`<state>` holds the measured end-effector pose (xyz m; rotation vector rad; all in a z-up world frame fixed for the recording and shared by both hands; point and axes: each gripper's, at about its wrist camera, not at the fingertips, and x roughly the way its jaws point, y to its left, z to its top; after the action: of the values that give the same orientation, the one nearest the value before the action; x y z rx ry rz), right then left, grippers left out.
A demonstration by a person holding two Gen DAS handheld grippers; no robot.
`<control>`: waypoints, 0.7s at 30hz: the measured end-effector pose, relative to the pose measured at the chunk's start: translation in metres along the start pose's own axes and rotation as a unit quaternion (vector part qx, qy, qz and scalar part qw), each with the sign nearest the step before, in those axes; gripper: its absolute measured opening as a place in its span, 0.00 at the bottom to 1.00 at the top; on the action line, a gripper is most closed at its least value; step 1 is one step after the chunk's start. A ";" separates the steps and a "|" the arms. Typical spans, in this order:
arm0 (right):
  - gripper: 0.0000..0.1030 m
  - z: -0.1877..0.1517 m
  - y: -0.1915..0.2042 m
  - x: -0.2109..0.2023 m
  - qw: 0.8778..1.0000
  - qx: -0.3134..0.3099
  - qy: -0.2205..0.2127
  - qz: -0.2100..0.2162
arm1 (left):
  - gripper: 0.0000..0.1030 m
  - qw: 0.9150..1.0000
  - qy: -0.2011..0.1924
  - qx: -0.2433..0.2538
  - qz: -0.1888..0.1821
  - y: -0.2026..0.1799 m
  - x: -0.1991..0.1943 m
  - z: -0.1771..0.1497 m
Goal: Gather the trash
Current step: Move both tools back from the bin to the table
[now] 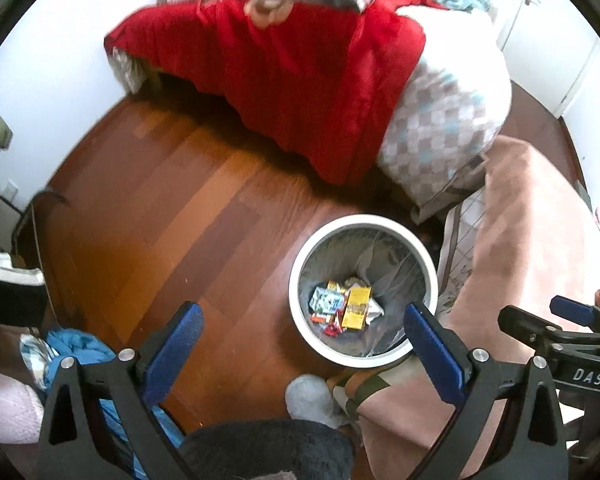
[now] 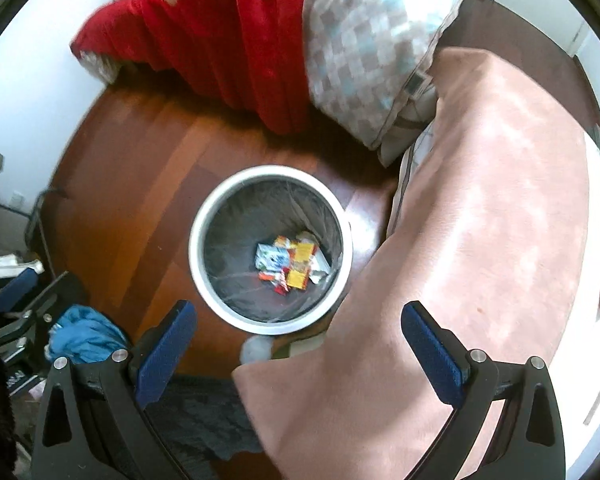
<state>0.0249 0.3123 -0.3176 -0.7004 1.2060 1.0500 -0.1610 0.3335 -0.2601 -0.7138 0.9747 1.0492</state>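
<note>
A round white trash bin with a clear liner stands on the wooden floor; it also shows in the right wrist view. Inside lie a yellow box, a white-blue wrapper and small red scraps; the same trash shows in the right wrist view. My left gripper is open and empty, above the bin's near side. My right gripper is open and empty, above the bin's near rim and the pink blanket. The right gripper appears at the right edge of the left wrist view.
A pink blanket covers a bed to the right of the bin. A red cover and a checked pillow lie behind. Blue cloth lies on the floor at left, a grey slipper near the bin.
</note>
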 end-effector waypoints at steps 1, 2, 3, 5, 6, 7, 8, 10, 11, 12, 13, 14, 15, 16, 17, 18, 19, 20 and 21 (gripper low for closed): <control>1.00 -0.002 -0.001 -0.010 1.000 0.004 -0.010 0.005 | 0.99 1.000 -0.008 0.003 0.001 -0.002 -0.010 0.000; 1.00 -0.005 -0.003 -0.023 1.000 0.009 -0.024 0.012 | 0.99 1.000 -0.014 0.005 0.001 -0.005 -0.017 -0.001; 1.00 -0.008 -0.005 -0.035 0.999 0.015 -0.037 0.019 | 0.99 1.000 -0.024 0.008 0.002 -0.008 -0.028 -0.001; 1.00 -0.016 -0.012 -0.061 0.997 0.030 -0.064 0.043 | 0.99 0.999 -0.038 0.015 0.004 -0.015 -0.043 -0.002; 1.00 -0.020 -0.016 -0.073 0.995 0.039 -0.076 0.056 | 0.99 0.999 -0.047 0.020 0.008 -0.021 -0.054 -0.004; 1.00 -0.026 -0.022 -0.087 0.992 0.050 -0.090 0.071 | 0.99 0.998 -0.054 0.023 0.009 -0.026 -0.063 -0.006; 1.00 -0.031 -0.027 -0.097 0.990 0.057 -0.100 0.080 | 0.99 0.998 -0.060 0.026 0.007 -0.031 -0.069 -0.008; 1.00 -0.043 -0.042 -0.121 0.985 0.078 -0.122 0.094 | 0.99 0.997 -0.073 0.035 -0.002 -0.049 -0.083 -0.012; 1.00 -0.049 -0.050 -0.129 0.983 0.086 -0.129 0.098 | 0.99 0.996 -0.077 0.040 -0.007 -0.060 -0.088 -0.014; 1.00 -0.056 -0.061 -0.139 0.981 0.096 -0.136 0.101 | 0.99 0.996 -0.079 0.047 -0.011 -0.073 -0.091 -0.017; 1.00 -0.060 -0.071 -0.146 0.980 0.103 -0.140 0.100 | 0.99 0.995 -0.080 0.052 -0.014 -0.084 -0.091 -0.019; 1.00 -0.068 -0.085 -0.154 0.979 0.111 -0.143 0.098 | 0.99 0.995 -0.079 0.065 -0.019 -0.106 -0.091 -0.022; 1.00 -0.075 -0.101 -0.161 0.978 0.119 -0.146 0.089 | 0.99 0.994 -0.077 0.075 -0.027 -0.123 -0.090 -0.024; 1.00 -0.080 -0.117 -0.165 0.978 0.127 -0.148 0.078 | 0.99 0.993 -0.073 0.085 -0.035 -0.143 -0.087 -0.026; 1.00 -0.089 -0.141 -0.170 0.977 0.141 -0.147 0.062 | 0.99 0.992 -0.068 0.095 -0.041 -0.163 -0.083 -0.029; 1.00 -0.095 -0.159 -0.172 0.977 0.150 -0.145 0.049 | 0.99 0.991 -0.064 0.105 -0.047 -0.184 -0.078 -0.032; 1.00 -0.104 -0.187 -0.175 0.975 0.168 -0.141 0.030 | 0.99 0.990 -0.058 0.117 -0.055 -0.207 -0.073 -0.034; 1.00 -0.111 -0.210 -0.177 0.973 0.182 -0.139 0.014 | 0.99 0.989 -0.053 0.126 -0.060 -0.226 -0.069 -0.035; 1.00 -0.119 -0.238 -0.179 0.971 0.199 -0.135 -0.008 | 0.99 0.988 -0.046 0.134 -0.068 -0.249 -0.063 -0.038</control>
<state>0.1935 0.0670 -0.1974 -0.2445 1.1248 0.8241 0.0491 0.1901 -0.2100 -0.4975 0.9515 0.8061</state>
